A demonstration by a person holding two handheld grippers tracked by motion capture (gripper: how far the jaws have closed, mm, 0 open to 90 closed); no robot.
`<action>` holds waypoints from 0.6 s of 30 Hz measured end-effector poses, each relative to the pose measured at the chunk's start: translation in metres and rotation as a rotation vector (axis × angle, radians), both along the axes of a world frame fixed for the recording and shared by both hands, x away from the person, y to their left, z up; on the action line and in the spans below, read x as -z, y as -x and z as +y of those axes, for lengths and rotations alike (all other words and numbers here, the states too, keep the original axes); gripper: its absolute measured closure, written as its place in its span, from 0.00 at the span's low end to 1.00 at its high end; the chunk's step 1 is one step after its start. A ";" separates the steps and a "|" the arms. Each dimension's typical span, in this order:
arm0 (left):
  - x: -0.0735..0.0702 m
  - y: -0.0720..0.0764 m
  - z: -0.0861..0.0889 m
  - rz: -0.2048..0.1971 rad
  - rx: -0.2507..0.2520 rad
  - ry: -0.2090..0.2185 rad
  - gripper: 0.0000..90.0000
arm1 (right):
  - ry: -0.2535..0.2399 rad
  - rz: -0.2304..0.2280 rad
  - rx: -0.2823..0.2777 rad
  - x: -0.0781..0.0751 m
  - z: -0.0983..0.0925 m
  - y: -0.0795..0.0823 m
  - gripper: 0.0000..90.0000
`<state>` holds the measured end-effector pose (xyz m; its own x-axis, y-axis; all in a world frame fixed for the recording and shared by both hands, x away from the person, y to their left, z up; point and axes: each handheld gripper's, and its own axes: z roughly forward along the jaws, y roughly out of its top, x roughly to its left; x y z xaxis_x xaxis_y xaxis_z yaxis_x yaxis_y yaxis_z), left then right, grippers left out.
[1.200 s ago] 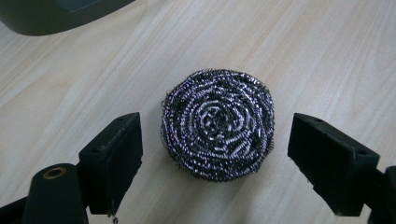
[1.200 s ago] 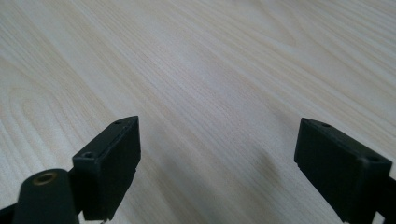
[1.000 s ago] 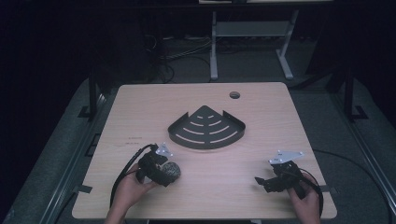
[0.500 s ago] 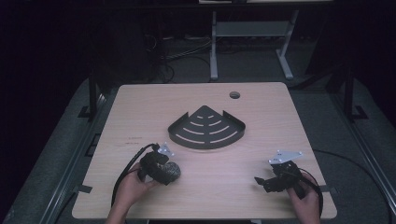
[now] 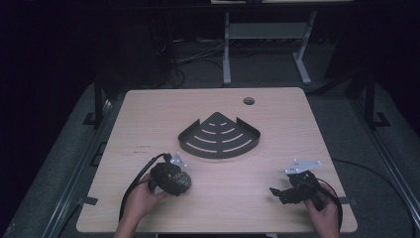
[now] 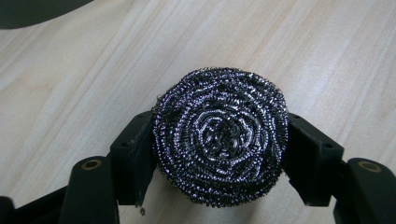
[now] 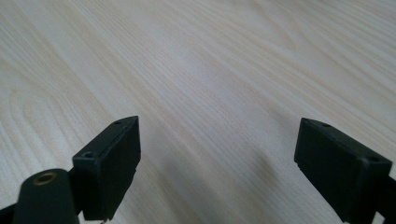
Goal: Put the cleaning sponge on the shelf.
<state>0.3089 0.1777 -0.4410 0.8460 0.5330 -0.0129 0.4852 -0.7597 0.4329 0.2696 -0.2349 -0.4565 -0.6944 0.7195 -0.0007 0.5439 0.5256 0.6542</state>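
A round steel wool scourer (image 6: 219,135) sits between the jaws of my left gripper (image 6: 219,154), which press on both its sides. From above, that gripper (image 5: 179,182) holds the scourer (image 5: 181,181) low over the table's front left. A black fan-shaped corner shelf (image 5: 219,136) with curved slots lies flat at the table's middle, beyond the scourer. My right gripper (image 5: 278,193) stands at the front right, open, its jaws (image 7: 215,168) wide apart over bare wood with nothing between them.
The light wooden table (image 5: 148,114) has a round cable hole (image 5: 248,101) at the back right. A black cable (image 5: 133,183) loops from the left gripper. A white metal stand (image 5: 262,29) and cables lie on the dark floor behind.
The left gripper with the scourer has shifted slightly toward the front. The right gripper has barely moved.
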 end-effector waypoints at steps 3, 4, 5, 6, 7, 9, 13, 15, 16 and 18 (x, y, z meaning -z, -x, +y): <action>-0.001 0.000 -0.001 -0.002 -0.001 -0.005 0.38 | -0.002 0.002 0.002 0.000 0.000 0.001 0.16; -0.001 0.000 -0.001 -0.008 0.001 -0.011 0.38 | -0.002 0.006 0.004 0.000 0.000 0.001 0.16; -0.002 0.000 -0.001 -0.010 0.004 -0.011 0.38 | -0.002 0.007 0.004 0.000 0.000 0.001 0.16; -0.003 0.000 -0.001 -0.006 0.005 -0.003 0.38 | -0.001 0.007 0.004 0.000 0.000 0.001 0.16; -0.004 0.000 -0.001 -0.007 0.004 0.000 0.38 | -0.001 0.008 0.003 0.000 0.000 0.001 0.16; -0.006 0.001 -0.001 -0.022 0.010 0.006 0.38 | -0.001 0.009 0.005 0.000 0.001 0.000 0.16; -0.009 0.001 -0.001 -0.023 0.008 0.015 0.38 | 0.002 0.013 0.002 0.001 0.001 -0.001 0.16; -0.010 0.000 0.000 -0.022 0.007 0.016 0.38 | 0.002 0.014 0.002 0.001 0.001 -0.001 0.16; -0.011 0.000 0.001 -0.021 0.002 0.016 0.38 | 0.001 0.013 0.002 0.001 0.001 -0.001 0.16; -0.013 0.000 0.001 -0.026 0.002 0.019 0.38 | 0.002 0.014 0.001 0.001 0.001 -0.001 0.16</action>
<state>0.3093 0.1785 -0.4283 0.8474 0.5310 -0.0007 0.4719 -0.7525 0.4595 0.2707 -0.2334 -0.4574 -0.6935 0.7204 0.0072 0.5534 0.5264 0.6455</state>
